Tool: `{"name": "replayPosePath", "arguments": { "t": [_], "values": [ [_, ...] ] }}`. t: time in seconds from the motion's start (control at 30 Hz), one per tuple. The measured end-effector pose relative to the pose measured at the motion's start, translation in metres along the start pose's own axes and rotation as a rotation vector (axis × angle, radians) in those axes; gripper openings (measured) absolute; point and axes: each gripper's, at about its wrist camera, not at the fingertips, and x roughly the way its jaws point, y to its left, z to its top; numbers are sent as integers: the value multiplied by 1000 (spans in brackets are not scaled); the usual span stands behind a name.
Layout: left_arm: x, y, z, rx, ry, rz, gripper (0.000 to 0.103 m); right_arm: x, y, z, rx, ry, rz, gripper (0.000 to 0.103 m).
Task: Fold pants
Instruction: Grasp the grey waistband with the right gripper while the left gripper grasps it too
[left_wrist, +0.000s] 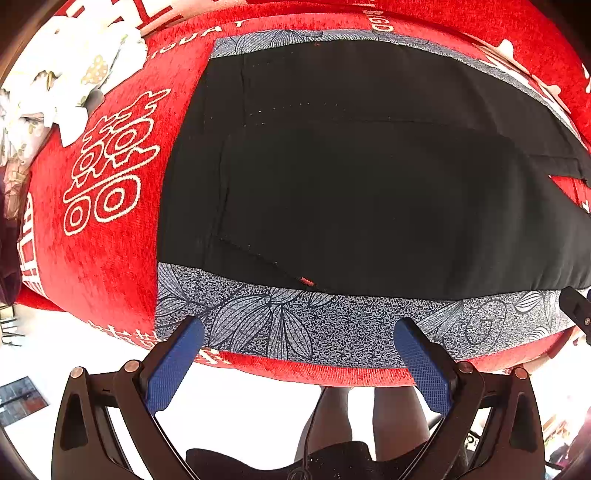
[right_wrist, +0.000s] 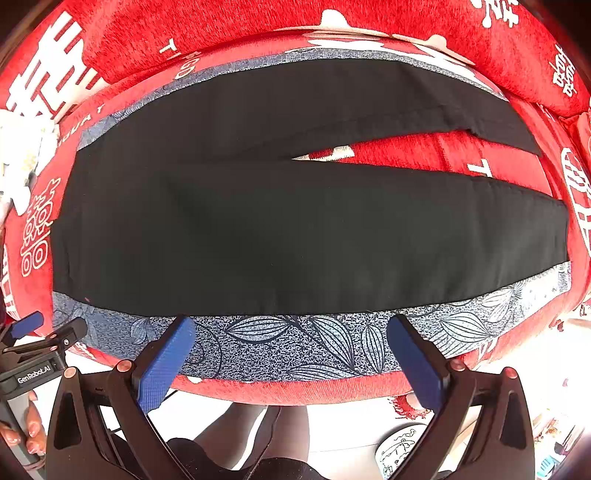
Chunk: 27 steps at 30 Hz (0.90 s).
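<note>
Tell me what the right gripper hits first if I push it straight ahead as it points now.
Probably the grey leaf-print cloth between the open right gripper fingers, then the near edge of the black pants just beyond. Its height above the cloth is unclear.

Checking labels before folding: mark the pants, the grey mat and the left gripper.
pants (right_wrist: 295, 229), right wrist view, middle of the near leg.
grey mat (right_wrist: 295, 343), right wrist view, front strip.
left gripper (left_wrist: 299, 332), left wrist view, midway between fingertips.

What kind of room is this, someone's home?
Probably a home living room or bedroom: black pants lie on a floral mat over a red cover printed with double-happiness characters, above a pale floor.
</note>
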Motion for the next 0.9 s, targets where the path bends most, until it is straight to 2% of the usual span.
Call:
{"name": "replayPosePath", "arguments": {
  "t": [0.13, 0.23, 0.27, 0.33, 0.43, 0.47, 0.5, 0.53, 0.73, 0.9],
  "values": [
    [0, 8, -1, -38, -5, -81, 103, 1, -1, -1, 3, -4, 15, 103],
    [-1, 19, -4, -84, -16, -165, 103, 0, -1, -1, 8, -17, 77, 103],
    [-2, 24, -5, -97, -28, -197, 103, 0, -1, -1, 12, -17, 111, 103],
    [-3, 38, -9, -128, -63, -273, 103, 1, -5, -2, 40, -11, 236, 103],
    [3, 62, -18, -178, -85, -384, 103, 9, -15, -9, 120, 14, 484, 100],
    [9, 71, -23, -200, -76, -418, 103, 14, -18, -13, 143, 29, 544, 93],
    [14, 81, -26, -214, -81, -446, 103, 20, -19, -17, 159, 46, 584, 80],
    [22, 89, -32, -232, -71, -474, 103, 30, -25, -23, 182, 82, 634, 74],
    [67, 122, -65, -308, -24, -580, 103, 76, -54, -57, 322, 192, 843, 72],
    [85, 125, -74, -361, 18, -628, 103, 101, -62, -71, 364, 221, 901, 72]
  ]
}}
